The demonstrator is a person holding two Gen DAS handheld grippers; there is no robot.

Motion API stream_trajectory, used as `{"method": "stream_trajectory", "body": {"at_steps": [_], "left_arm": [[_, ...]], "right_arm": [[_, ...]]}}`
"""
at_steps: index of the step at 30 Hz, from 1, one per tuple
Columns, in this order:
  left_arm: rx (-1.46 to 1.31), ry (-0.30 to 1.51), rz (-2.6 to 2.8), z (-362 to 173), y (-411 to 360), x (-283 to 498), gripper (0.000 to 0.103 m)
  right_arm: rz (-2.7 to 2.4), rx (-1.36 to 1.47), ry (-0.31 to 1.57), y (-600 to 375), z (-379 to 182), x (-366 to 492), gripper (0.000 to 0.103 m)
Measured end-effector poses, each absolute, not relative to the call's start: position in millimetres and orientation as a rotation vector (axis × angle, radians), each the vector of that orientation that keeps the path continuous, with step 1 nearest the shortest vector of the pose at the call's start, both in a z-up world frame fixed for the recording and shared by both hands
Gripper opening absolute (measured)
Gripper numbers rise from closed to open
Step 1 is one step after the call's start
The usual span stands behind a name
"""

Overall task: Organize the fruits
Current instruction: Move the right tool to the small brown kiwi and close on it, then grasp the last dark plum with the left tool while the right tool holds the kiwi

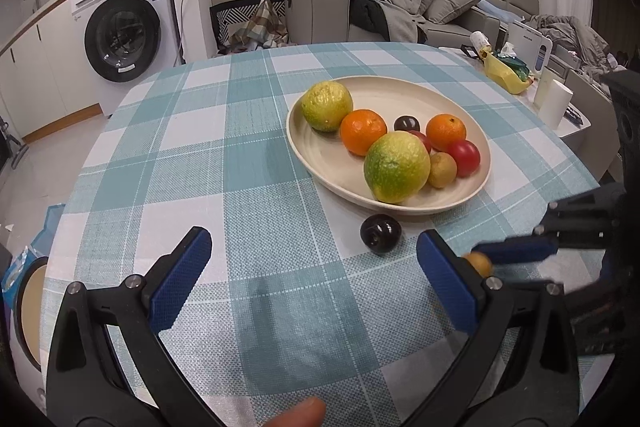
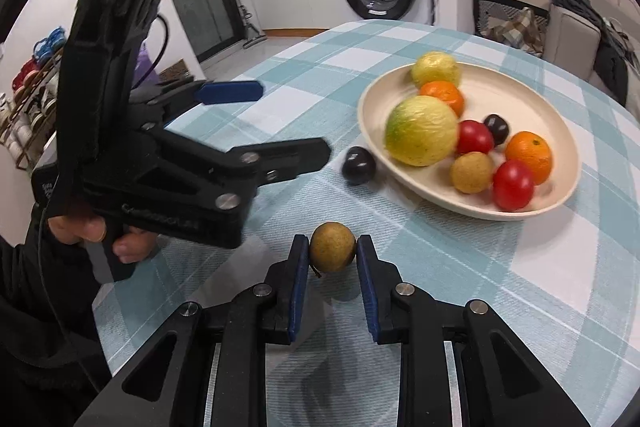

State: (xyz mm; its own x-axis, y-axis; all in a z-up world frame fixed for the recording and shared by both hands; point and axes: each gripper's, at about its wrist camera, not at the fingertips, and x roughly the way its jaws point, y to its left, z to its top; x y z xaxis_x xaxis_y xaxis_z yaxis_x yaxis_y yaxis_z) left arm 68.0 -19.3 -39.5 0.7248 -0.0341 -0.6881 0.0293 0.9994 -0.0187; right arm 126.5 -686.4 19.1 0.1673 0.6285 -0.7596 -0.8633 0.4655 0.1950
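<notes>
A cream plate (image 1: 400,95) (image 2: 532,95) on the checked tablecloth holds two green-yellow citrus, two oranges, two red tomatoes, a dark plum and a small brown fruit. Another dark plum (image 1: 381,233) (image 2: 358,165) lies on the cloth just beside the plate's near rim. My right gripper (image 2: 333,247) is shut on a small brown round fruit (image 2: 333,246) and holds it just above the cloth; that fruit also peeks out in the left wrist view (image 1: 479,263). My left gripper (image 1: 314,259) (image 2: 294,123) is open and empty, left of the loose plum.
The round table's edge (image 1: 100,131) curves on the left. A yellow bag (image 1: 505,75), a white cup (image 1: 554,103) and clutter stand at the table's far right. A washing machine (image 1: 120,31) and a sofa (image 1: 400,7) lie beyond.
</notes>
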Motion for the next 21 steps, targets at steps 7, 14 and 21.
{"method": "stream_trajectory", "body": {"at_steps": [7,14,21], "left_arm": [[-0.038,0.826,-0.053,-51,-20,77,0.102],[-0.034,0.872,-0.094,-60,-28,88,0.077],[-0.023,0.902,-0.141,-65,-36,97,0.064]], "right_arm": [[0.980,-0.276,0.860,-703,27,142,0.025],[0.933,-0.219,0.830,-713,35,154,0.025],[0.911,-0.170,0.812,-719,40,161,0.025]]}}
